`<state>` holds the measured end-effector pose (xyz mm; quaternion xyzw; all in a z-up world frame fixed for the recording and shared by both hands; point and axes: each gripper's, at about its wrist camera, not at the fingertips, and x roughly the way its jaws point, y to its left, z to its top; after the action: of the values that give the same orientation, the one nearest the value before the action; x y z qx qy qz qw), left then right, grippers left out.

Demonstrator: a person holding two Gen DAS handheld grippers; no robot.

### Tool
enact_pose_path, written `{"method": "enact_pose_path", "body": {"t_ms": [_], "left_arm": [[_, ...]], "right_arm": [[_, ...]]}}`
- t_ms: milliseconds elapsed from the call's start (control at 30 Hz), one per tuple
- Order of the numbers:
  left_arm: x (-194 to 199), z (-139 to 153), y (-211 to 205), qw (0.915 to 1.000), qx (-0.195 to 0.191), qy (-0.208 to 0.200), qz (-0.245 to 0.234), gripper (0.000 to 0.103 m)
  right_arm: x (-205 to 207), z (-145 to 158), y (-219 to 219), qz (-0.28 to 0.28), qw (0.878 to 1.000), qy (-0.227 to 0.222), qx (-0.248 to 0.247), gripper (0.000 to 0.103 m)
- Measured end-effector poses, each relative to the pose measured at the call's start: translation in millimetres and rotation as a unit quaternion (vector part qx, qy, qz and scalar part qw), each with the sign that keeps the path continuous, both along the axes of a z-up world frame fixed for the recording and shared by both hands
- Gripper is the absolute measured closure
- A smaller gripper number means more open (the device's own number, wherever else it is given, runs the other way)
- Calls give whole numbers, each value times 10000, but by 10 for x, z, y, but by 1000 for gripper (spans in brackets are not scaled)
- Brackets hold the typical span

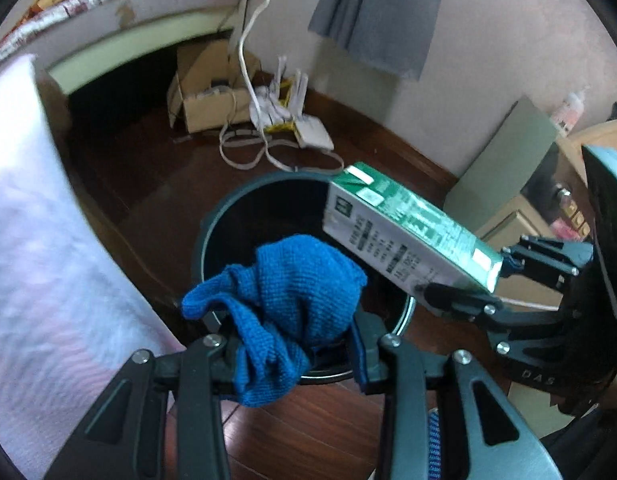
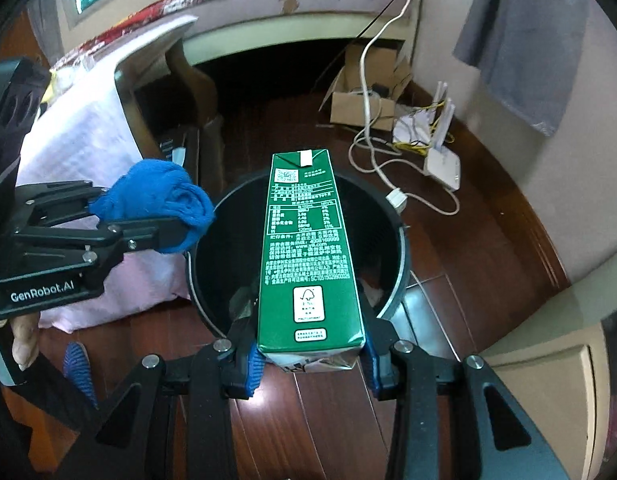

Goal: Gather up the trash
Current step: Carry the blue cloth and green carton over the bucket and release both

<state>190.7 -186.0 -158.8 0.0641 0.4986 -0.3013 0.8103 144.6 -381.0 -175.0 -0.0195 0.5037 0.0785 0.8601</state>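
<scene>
Left claw (image 1: 292, 344) grips a bunched blue knitted cloth (image 1: 292, 312), which covers its fingertips, above the near rim of the black trash bin (image 1: 228, 216). Right claw (image 2: 308, 354) clamps the base of a green drink carton (image 2: 308, 248) that stretches over the bin's mouth. Carton and cloth hide most of the bin's dark inside; something pale (image 2: 374, 292) at the bottom is too unclear to name.

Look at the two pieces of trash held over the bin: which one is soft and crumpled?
The blue cloth in the left gripper. The green carton in the right gripper is a stiff, printed box.
</scene>
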Motion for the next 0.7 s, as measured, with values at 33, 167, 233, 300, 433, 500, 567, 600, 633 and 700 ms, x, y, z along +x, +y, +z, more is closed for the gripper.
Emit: {"method": "enact_pose_path", "body": {"t_ms": [33,167,233,300,433,500,567,600,633,700], "left_arm": [[13,-33,-3,10000,12,24,9,63],[73,-155,5,9999,28,142,57,62],[112,-219,6,9996,-58,274,95,56],[132,-268,19,9992,-93,317,213,35],[101,-262,119,9985,-18,215,504,14],[64,-234,174,9976,152,25,672,14],[47,-220,236,9964,213,-53,822,11],[37,-207,258,9960,230,-96,854,9],[14,-183,281,9957,243,-140,886,8],[-35,-128,332,9950,245,-210,943,8]], "right_arm": [[34,-34,15,31,10000,25,-13,61],[178,-177,55,243,9996,172,-35,61],[223,-235,90,360,9990,254,-110,61],[250,-288,117,454,9984,273,-193,58],[256,-352,24,192,9966,79,-798,10],[257,-343,-64,11,9959,68,-905,8],[245,-307,-132,-141,9960,32,-878,0],[233,-284,-148,-179,9962,27,-849,0],[224,-261,-160,-215,9962,12,-844,0],[185,-197,-135,-226,9963,-51,-829,0]]}}
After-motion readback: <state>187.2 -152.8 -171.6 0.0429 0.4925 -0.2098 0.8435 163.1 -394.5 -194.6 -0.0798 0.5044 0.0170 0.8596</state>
